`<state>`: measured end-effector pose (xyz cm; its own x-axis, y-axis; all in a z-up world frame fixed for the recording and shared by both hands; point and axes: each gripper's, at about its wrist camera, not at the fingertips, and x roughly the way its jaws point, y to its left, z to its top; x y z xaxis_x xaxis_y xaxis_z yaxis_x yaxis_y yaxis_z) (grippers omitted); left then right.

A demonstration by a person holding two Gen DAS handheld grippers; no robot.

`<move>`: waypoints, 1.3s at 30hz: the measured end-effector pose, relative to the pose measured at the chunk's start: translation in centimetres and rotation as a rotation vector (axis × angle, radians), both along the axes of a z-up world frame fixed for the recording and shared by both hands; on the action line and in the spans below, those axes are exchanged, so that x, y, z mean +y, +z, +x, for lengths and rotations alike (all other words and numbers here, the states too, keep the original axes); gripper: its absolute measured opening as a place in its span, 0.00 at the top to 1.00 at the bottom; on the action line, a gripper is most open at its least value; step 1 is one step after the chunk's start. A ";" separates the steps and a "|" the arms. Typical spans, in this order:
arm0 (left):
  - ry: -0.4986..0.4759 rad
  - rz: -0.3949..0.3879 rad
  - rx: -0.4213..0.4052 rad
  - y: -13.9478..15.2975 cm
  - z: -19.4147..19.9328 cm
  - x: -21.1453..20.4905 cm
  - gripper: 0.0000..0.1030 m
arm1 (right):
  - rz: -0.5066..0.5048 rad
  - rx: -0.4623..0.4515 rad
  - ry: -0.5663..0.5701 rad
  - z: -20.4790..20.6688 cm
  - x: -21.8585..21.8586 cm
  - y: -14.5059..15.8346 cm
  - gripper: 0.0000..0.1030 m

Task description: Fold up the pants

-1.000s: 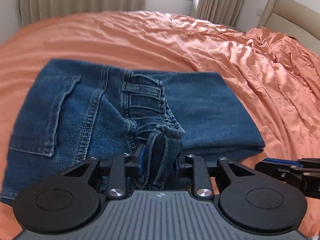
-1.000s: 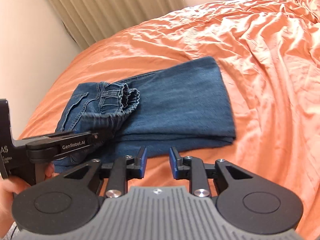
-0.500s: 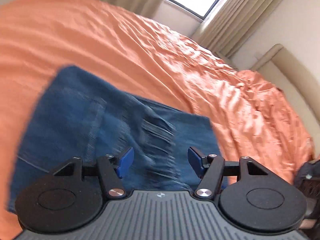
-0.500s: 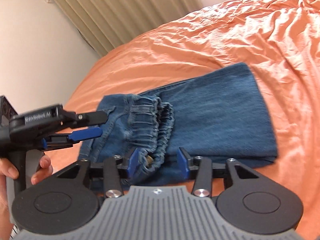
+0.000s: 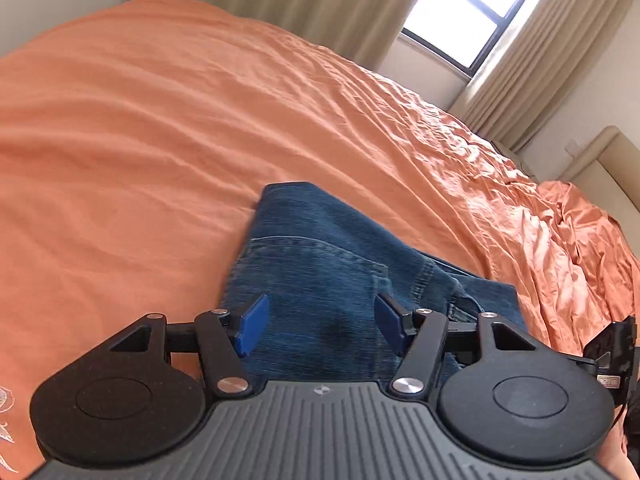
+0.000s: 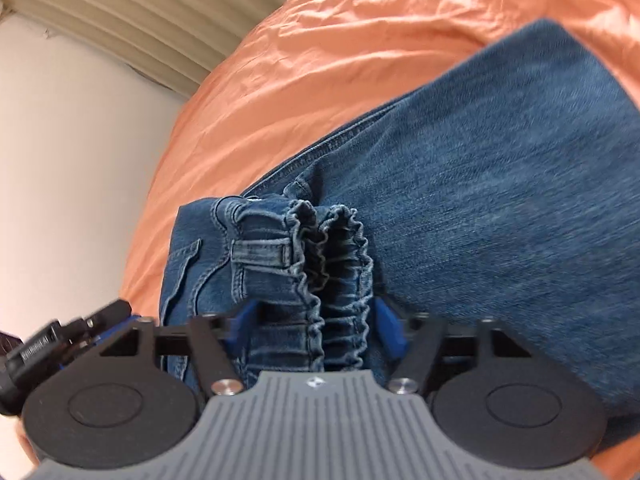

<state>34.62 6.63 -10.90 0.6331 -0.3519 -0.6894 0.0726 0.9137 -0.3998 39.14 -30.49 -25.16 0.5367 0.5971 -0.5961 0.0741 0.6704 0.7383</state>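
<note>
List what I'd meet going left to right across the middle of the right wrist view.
Pale wall → orange bed sheet → gathered elastic waistband of the jeans → flat folded denim leg.

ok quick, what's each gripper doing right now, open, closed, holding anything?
Left gripper: open, nothing held, above the folded blue denim pants.
Right gripper: closing around the pants' gathered elastic waistband.
</note>
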 end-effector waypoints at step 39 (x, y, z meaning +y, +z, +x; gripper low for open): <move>-0.112 0.038 0.014 -1.3 -0.6 -4.3 0.46 | -0.314 0.063 -0.239 -0.4 -15.7 1.4 0.67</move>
